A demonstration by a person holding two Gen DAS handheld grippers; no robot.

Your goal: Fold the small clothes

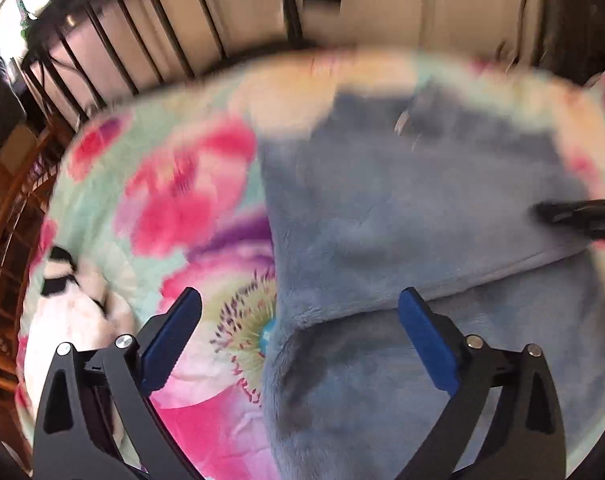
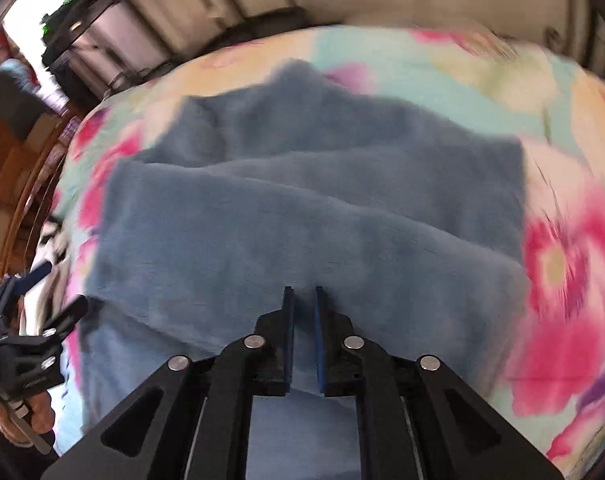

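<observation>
Bedding comes first: a floral blanket (image 2: 562, 264) in pink, teal and cream covers the whole work surface, with dark rails (image 1: 150, 28) beyond its far edge. On it, filling the middle, lies the blue fleece garment (image 2: 310, 208), already doubled so that an upper layer ends in a straight hem across the near part, with a paler layer showing below. At the blanket's left edge sits a black-and-white cloth (image 1: 74, 304), well apart from the fleece. The right gripper (image 2: 304, 304) has its blue pads nearly together at the near hem, and cloth seems to sit between them, so it reads as clenched on the fleece, though blur leaves some doubt. The left gripper (image 1: 300, 300) is spread wide and grasps nothing, hovering above the fleece's left border where it meets the blanket. My judgement is that a fold is under way: it would go best if the left tool pinches the matching left corner through both layers, then both tools travel together toward the far edge, keeping the hem taut and level so edges line up without bunching.
</observation>
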